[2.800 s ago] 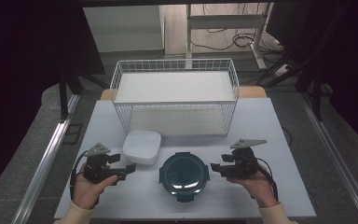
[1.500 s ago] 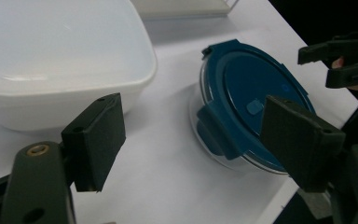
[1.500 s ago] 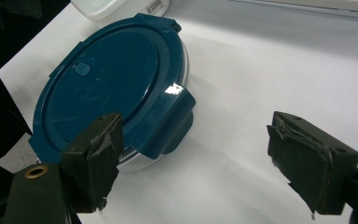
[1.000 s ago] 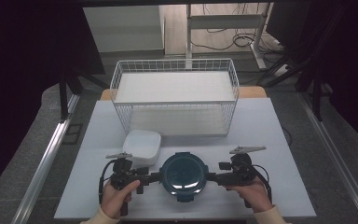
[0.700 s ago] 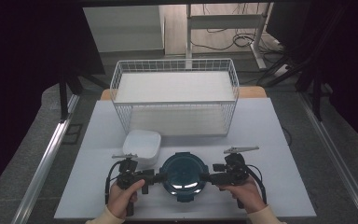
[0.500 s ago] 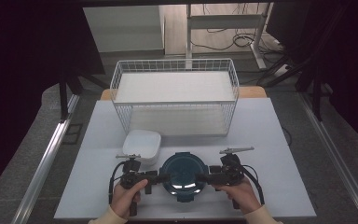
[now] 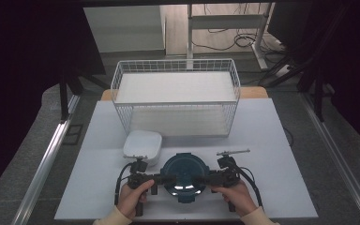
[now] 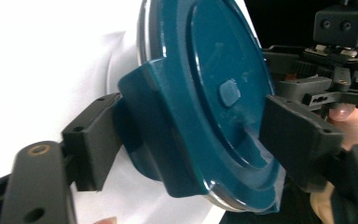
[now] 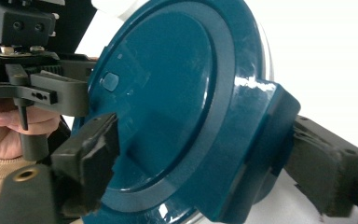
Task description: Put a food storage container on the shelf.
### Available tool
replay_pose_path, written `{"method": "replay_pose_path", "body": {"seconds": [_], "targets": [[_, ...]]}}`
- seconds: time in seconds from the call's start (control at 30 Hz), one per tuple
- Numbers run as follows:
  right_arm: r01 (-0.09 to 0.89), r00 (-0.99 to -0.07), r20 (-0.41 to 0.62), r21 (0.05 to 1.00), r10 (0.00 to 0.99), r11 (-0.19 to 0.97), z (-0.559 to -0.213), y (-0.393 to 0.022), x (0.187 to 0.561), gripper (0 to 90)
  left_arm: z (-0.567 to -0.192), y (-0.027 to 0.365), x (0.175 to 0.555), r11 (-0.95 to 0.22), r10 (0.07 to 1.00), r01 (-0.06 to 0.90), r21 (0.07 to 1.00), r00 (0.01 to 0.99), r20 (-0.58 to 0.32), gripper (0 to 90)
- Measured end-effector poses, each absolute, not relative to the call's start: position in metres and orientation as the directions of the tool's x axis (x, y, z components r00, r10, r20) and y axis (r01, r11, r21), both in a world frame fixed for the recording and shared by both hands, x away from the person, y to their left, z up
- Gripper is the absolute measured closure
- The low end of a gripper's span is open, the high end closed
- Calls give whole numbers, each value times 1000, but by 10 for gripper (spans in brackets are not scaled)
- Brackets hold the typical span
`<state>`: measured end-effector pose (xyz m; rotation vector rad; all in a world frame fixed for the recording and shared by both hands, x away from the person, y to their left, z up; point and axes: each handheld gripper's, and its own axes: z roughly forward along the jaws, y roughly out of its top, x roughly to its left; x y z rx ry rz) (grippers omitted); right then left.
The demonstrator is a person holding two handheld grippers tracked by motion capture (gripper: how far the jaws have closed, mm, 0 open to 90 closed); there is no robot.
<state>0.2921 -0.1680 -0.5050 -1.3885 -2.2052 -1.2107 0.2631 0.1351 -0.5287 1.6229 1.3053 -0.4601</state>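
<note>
- one round dark teal lid with side clip tabs sits on a glass container near the front edge of the white table, just in front of the white dish.
- lid lies flat, top face up; no long axis to the round body. its two visible clip tabs stick out left and right across the table, one toward each gripper.
- left gripper comes in level from the left. in the left gripper view one jaw is against the outer face of the left clip tab, the other lies over the lid's top face; the jaws have just been closing, with lid edge and tab between them.
- right gripper mirrors it from the right. in the right gripper view one jaw is behind the right clip tab, the other over the lid's top; its jaws have just been closing a little, tab between them.
- cannot tell for either gripper whether both pads press firmly yet.
- a small raised oval nub sits near the centre of the lid.
- count: one lid, two grippers, two hands, one white square dish, one white wire basket.
- dish sits just behind and left of the lid; basket stands at the back of the table, well apart from the lid.
</note>
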Motion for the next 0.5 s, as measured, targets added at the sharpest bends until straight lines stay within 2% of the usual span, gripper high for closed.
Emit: {"method": "replay_pose_path", "body": {"seconds": [0.07,0.23,0.4,0.5], "targets": [[843,-500,604,503,620,190,-506,-168,292,172,-529,135,263,43,535,898,439,350,-769,259],[883,-439,668,445,601,151,-510,-171,294,184,-533,134,264,51,522,914,403,320,-791,231],[892,-424,680,427,598,147,-511,-172,295,194,-532,133,263,43,531,914,404,321,-784,232],[900,-401,691,418,602,121,-509,-176,295,260,-528,135,260,59,546,910,409,314,-777,267]]}}
